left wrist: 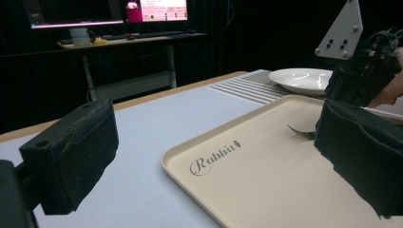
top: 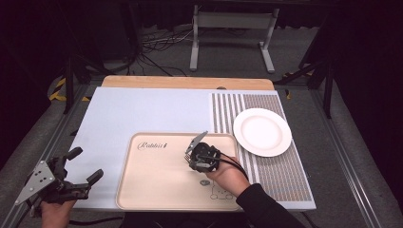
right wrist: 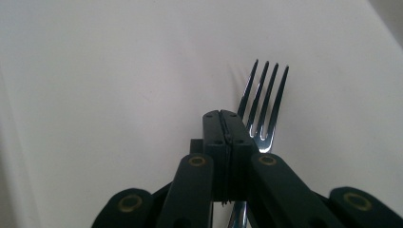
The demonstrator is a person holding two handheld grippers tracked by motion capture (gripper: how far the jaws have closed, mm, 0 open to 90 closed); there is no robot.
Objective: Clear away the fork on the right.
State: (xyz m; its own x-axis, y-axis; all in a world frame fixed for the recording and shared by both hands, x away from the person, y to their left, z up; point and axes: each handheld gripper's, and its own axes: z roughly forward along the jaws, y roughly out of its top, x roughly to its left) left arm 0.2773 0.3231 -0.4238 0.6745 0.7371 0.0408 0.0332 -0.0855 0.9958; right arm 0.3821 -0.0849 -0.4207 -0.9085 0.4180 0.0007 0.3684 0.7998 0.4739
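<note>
A metal fork (right wrist: 263, 97) lies along my right gripper (right wrist: 223, 116), whose jaws are pressed together on its neck; the tines stick out past the jaw tips. That gripper (top: 191, 159) hovers over the middle of a beige tray (top: 142, 190) printed "Rabbit". From the left gripper view the fork tines (left wrist: 300, 131) sit just above the tray (left wrist: 266, 180), under the right gripper (left wrist: 351, 85). My left gripper (top: 85, 164) is open with nothing in it, off the tray's left edge near the table's front left corner. Its jaws (left wrist: 216, 161) stand wide apart.
A white plate (top: 262, 131) with nothing on it rests on a striped placemat (top: 275, 175) right of the tray. A pale blue mat (top: 142, 109) covers the table behind the tray. On the floor beyond the table stand a metal frame (top: 233, 28) and cables.
</note>
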